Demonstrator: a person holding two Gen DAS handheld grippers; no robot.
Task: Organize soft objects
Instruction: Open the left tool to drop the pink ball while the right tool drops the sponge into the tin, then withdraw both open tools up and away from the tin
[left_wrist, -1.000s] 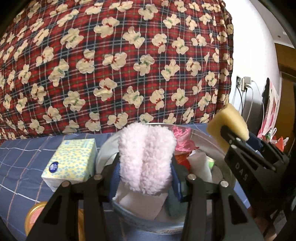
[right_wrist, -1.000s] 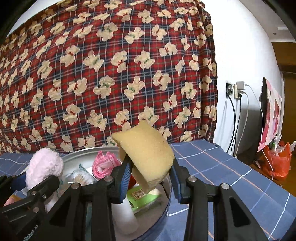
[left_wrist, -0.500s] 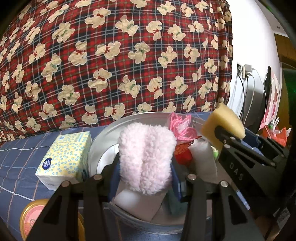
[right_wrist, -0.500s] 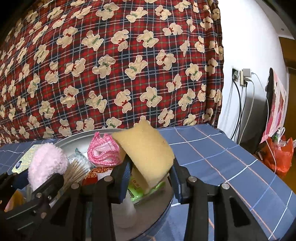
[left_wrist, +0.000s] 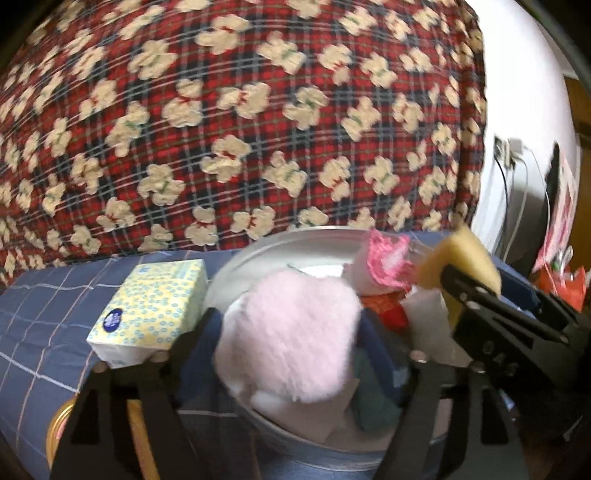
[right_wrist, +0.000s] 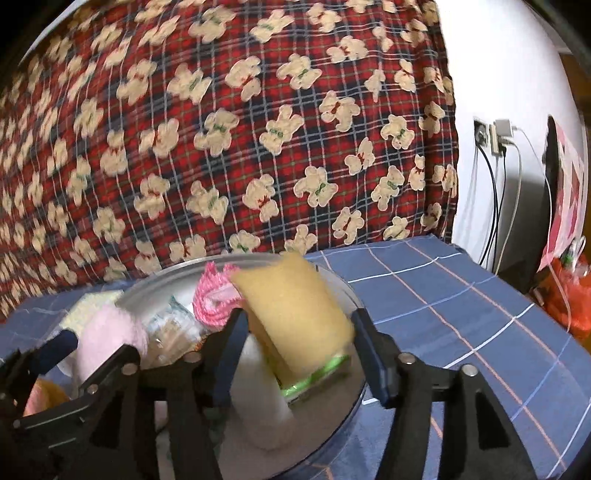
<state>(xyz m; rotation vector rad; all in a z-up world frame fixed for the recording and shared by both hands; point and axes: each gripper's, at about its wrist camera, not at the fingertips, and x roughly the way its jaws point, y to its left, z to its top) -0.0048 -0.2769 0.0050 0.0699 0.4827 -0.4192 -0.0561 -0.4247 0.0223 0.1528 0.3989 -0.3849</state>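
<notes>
Left gripper (left_wrist: 291, 350) jaws spread wide, have just been opening; pink fluffy item (left_wrist: 291, 332) sits between them, looks free of both pads, gap visible on each side, lower part resting among the stuff in the metal basin (left_wrist: 280, 243). Right gripper (right_wrist: 295, 347) jaws also apart and have just been opening; yellow sponge (right_wrist: 295, 306) is between them, tilted, leaning toward the left jaw, clear gap to the right jaw; lower edge against a green-labelled packet (right_wrist: 317, 373), so no grip. Both items are inside the basin's rim, directly ahead of the jaws. Behind the sponge, further from the right jaws: pink knitted cloth (right_wrist: 216, 299). Below the right jaws, a white bottle-like thing (right_wrist: 258, 402), blurred. Left of the right jaws: crinkly clear packets (right_wrist: 173, 325), then the fluffy item and the left gripper's black frame. In the left view the sponge shows far right of the left jaws, with the right gripper's frame in front of it; a red packet (left_wrist: 384, 310) lies between. Outside the basin, just left of the left jaws: yellow tissue pack (left_wrist: 151, 306) on the blue checked bedcover (right_wrist: 461, 295); round orange-rimmed tin (left_wrist: 59, 424) below the left jaw, mostly hidden. Red plaid bear-print fabric (left_wrist: 240, 110) fills the background beyond the basin. Frames are motion-blurred.
</notes>
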